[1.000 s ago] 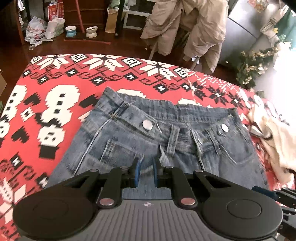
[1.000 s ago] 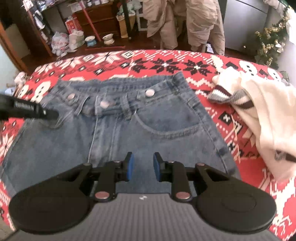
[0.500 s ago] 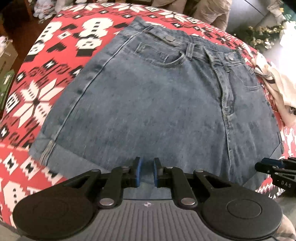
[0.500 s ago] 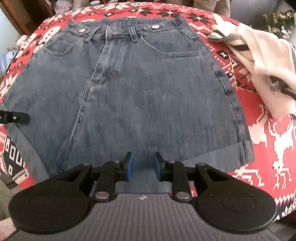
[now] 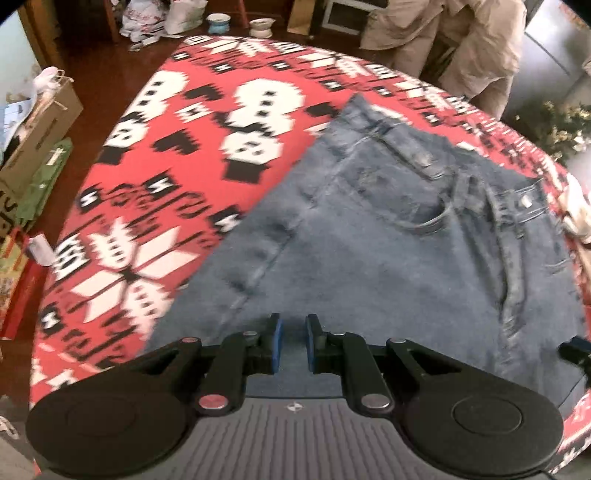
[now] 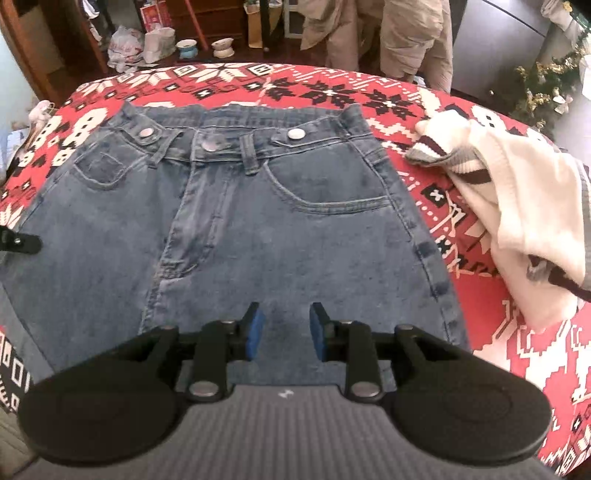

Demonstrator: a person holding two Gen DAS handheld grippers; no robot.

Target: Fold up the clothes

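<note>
Blue denim shorts (image 6: 280, 229) lie flat, front up, on the red patterned cover (image 6: 332, 88), waistband at the far side. They also show in the left wrist view (image 5: 388, 258). My left gripper (image 5: 292, 342) hovers over the shorts' lower left part, jaws a small gap apart with nothing between them. My right gripper (image 6: 284, 330) hovers over the lower middle of the shorts, jaws wider apart and empty. The left gripper's tip (image 6: 20, 242) shows at the left edge of the right wrist view.
A white knit sweater with dark stripes (image 6: 517, 206) lies crumpled to the right of the shorts. Beige coats (image 6: 388, 33) hang behind the table. Bags, bowls and boxes (image 5: 40, 122) sit on the floor to the left and beyond.
Both grippers moved forward from the near hem to over the shorts' lower part. The left view has swung left toward the shorts' left edge. The right jaws have opened wider.
</note>
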